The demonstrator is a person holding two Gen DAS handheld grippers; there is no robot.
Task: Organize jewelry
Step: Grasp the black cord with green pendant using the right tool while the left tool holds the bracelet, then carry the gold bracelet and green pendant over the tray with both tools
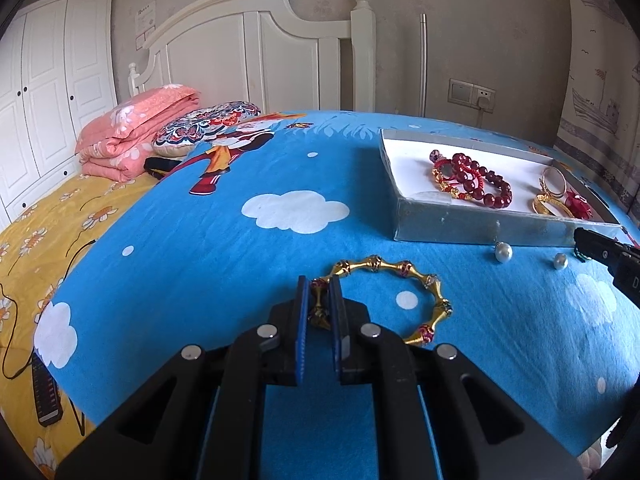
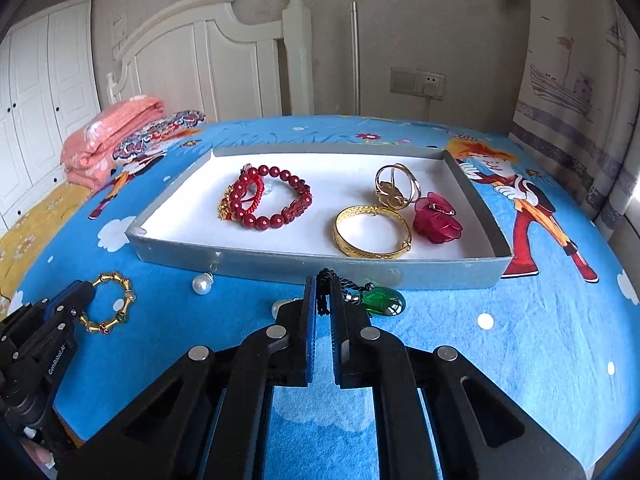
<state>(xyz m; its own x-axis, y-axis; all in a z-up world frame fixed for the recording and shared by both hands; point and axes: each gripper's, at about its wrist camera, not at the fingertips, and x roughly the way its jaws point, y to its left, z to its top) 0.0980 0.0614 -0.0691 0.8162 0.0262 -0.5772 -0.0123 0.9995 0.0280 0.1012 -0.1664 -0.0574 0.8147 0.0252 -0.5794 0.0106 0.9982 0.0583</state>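
Pendant (image 2: 383, 300) cord partly behind fingers (image 2: 310, 304)

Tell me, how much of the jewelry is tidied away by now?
Done: red bead bracelets, a gold bangle, a ring and a red flower piece lie in the grey tray. In hand: the left gripper pinches the gold link bracelet; the right gripper pinches the green pendant's black cord. Left: two pearls on the blanket.

The left gripper (image 1: 319, 304) sits low in the frame's centre, jaws pinched shut. The right gripper (image 2: 322, 300), likewise low and central, is clamped.
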